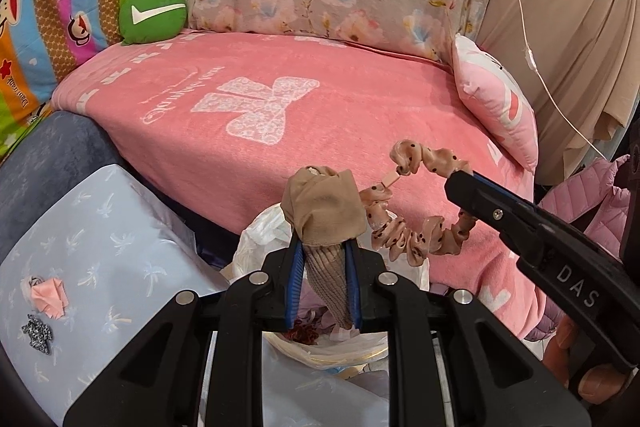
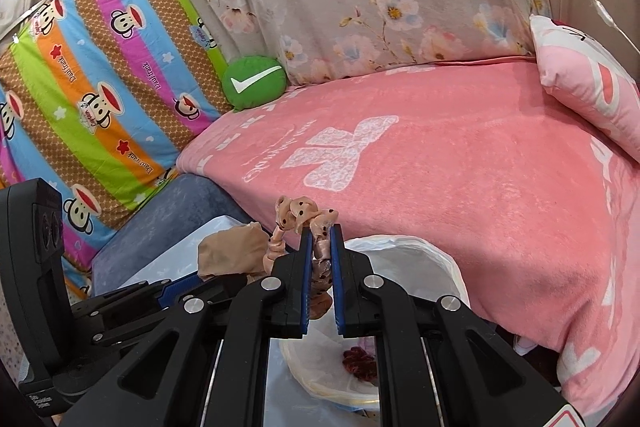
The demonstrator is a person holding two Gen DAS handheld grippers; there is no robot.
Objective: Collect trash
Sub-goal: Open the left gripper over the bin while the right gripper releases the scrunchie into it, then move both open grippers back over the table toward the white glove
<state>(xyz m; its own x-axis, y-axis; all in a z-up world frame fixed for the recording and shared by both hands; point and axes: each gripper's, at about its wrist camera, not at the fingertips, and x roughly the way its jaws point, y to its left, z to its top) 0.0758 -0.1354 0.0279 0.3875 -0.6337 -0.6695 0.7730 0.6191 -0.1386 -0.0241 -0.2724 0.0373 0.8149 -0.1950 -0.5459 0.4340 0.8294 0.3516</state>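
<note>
The left gripper (image 1: 323, 259) has its jaws clamped on a bunched tan stocking (image 1: 325, 207), held above the white-lined trash bin (image 2: 404, 247). Just beside it, the right gripper (image 2: 321, 259) is clamped on a peach dotted fabric scrunchie band (image 1: 404, 235), also over the bin. Beyond both lies the pink towel-covered bed (image 1: 256, 99), with a round green checkmark cushion (image 1: 153, 15) at its far corner.

Bin (image 1: 256, 239) interior mostly hidden behind left claw (image 1: 325, 291) and sock (image 1: 324, 211)
</note>
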